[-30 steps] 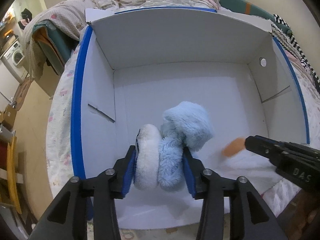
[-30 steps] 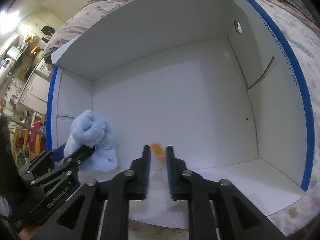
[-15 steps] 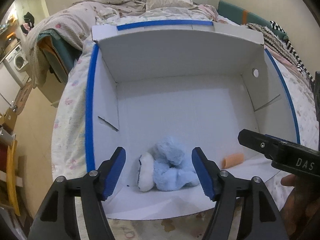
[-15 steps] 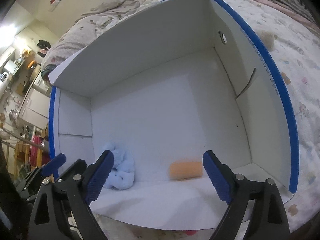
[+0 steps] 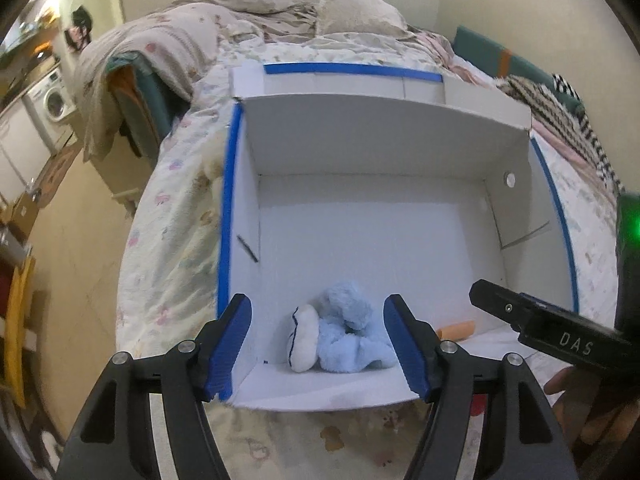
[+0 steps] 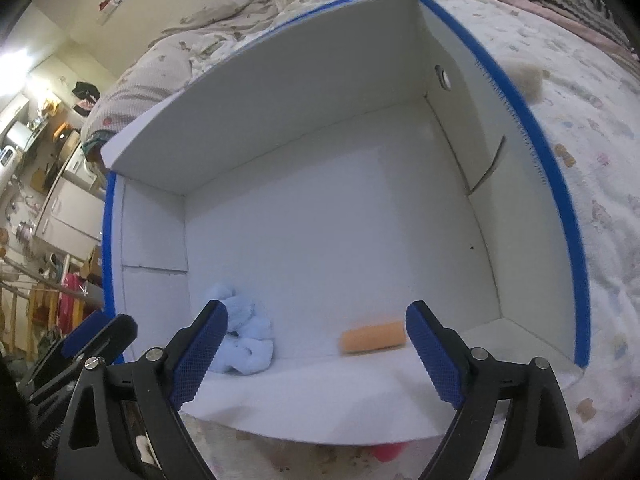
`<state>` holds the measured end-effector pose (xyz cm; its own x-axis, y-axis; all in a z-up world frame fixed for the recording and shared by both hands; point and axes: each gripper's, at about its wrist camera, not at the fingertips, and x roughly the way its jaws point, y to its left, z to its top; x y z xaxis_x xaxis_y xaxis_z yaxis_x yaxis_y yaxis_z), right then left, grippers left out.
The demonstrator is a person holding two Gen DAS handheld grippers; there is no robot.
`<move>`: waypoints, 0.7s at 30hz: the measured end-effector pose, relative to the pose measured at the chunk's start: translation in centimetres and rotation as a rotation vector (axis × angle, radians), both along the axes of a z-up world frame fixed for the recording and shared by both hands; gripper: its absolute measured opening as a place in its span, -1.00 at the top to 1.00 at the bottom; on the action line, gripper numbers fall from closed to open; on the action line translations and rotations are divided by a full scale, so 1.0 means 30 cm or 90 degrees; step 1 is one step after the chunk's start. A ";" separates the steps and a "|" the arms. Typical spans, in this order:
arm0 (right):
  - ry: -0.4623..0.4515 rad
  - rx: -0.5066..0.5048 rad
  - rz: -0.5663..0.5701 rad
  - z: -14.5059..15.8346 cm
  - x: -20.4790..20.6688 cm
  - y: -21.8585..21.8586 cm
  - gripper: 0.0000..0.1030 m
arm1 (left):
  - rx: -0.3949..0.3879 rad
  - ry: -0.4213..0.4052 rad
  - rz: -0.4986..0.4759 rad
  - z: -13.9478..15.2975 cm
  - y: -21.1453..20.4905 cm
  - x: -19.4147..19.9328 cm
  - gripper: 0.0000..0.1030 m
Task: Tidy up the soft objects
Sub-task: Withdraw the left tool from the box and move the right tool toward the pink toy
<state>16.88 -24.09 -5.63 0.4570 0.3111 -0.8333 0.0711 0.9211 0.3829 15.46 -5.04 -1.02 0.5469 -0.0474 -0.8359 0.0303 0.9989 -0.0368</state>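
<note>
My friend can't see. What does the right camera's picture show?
A white box with blue edges sits on a bed; inside lie a fluffy blue toy and a small orange roll, apart. The right gripper hangs open above them, holding nothing.
</note>
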 end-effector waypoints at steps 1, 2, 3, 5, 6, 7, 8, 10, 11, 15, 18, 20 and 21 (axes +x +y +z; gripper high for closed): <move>-0.006 -0.004 -0.001 0.009 -0.008 0.001 -0.87 | -0.006 0.000 0.004 0.009 0.006 -0.003 -0.28; -0.013 -0.010 -0.002 0.018 -0.019 0.001 -0.87 | -0.014 -0.002 0.008 0.019 0.015 -0.011 -0.28; -0.020 -0.014 -0.004 0.027 -0.032 -0.001 -0.87 | -0.018 -0.009 0.011 0.032 0.025 -0.022 -0.28; -0.034 -0.025 -0.008 0.049 -0.057 -0.004 -0.87 | -0.008 -0.023 0.021 0.053 0.043 -0.045 -0.28; -0.041 -0.026 -0.008 0.060 -0.068 -0.006 -0.87 | -0.005 -0.028 0.024 0.060 0.050 -0.055 -0.28; -0.046 -0.024 -0.008 0.075 -0.081 -0.009 -0.87 | -0.004 -0.033 0.028 0.068 0.061 -0.066 -0.28; -0.053 -0.022 -0.014 0.093 -0.096 -0.014 -0.87 | -0.004 -0.037 0.034 0.074 0.075 -0.079 -0.28; -0.078 -0.023 -0.018 0.136 -0.131 -0.017 -0.87 | -0.011 -0.045 0.053 0.088 0.108 -0.111 -0.28; -0.088 -0.024 -0.015 0.155 -0.148 -0.016 -0.87 | -0.020 -0.050 0.062 0.095 0.125 -0.129 -0.28; -0.092 -0.063 -0.040 0.189 -0.208 -0.025 -0.87 | -0.028 -0.061 0.084 0.106 0.176 -0.203 -0.28; -0.077 -0.069 -0.058 0.181 -0.246 -0.041 -0.87 | -0.018 -0.059 0.094 0.092 0.195 -0.241 -0.28; -0.068 -0.085 -0.060 0.174 -0.267 -0.043 -0.87 | -0.016 -0.057 0.099 0.084 0.201 -0.260 -0.28; -0.068 -0.091 -0.060 0.172 -0.277 -0.042 -0.87 | -0.014 -0.057 0.101 0.079 0.206 -0.270 -0.28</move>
<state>8.56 -25.36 -0.46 0.5670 0.1454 -0.8108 0.1251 0.9577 0.2592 7.38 1.13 1.35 0.6211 0.0280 -0.7832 -0.1241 0.9903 -0.0630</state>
